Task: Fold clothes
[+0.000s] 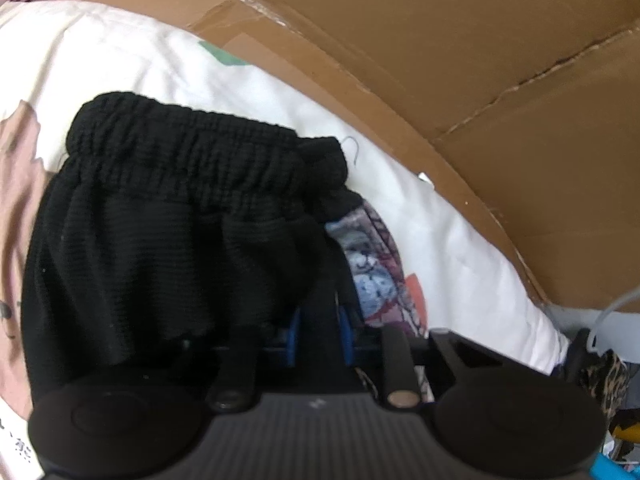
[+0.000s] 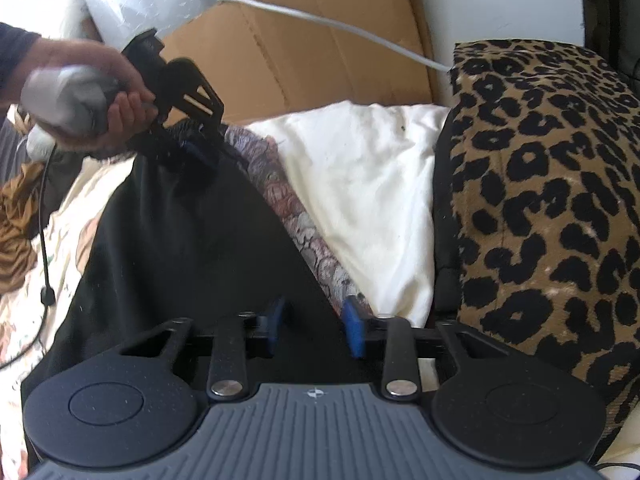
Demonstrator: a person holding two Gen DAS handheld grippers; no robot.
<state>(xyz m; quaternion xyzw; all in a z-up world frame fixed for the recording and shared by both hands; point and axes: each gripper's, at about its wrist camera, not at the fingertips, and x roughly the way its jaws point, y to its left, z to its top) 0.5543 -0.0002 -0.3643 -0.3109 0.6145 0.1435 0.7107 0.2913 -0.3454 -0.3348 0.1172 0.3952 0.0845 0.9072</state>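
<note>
Black shorts (image 1: 168,216) with a gathered elastic waistband hang over my left gripper (image 1: 320,334), whose blue pads (image 1: 293,334) are shut on a fold of the fabric. The right wrist view shows the same shorts (image 2: 180,248) stretched out over the bed. A hand holds the left gripper (image 2: 192,148) at the far end of the shorts. My right gripper (image 2: 316,324) is shut on the near edge of the shorts, with black cloth filling the gap between its blue pads (image 2: 354,330).
A patterned grey-pink garment (image 2: 296,216) lies under the shorts on the white printed bedding (image 2: 368,184). A cardboard box (image 1: 460,60) stands behind the bed. A leopard-print cushion (image 2: 552,200) sits at the right, and brown cloth (image 2: 14,220) at the left. A white cable (image 2: 332,24) crosses above.
</note>
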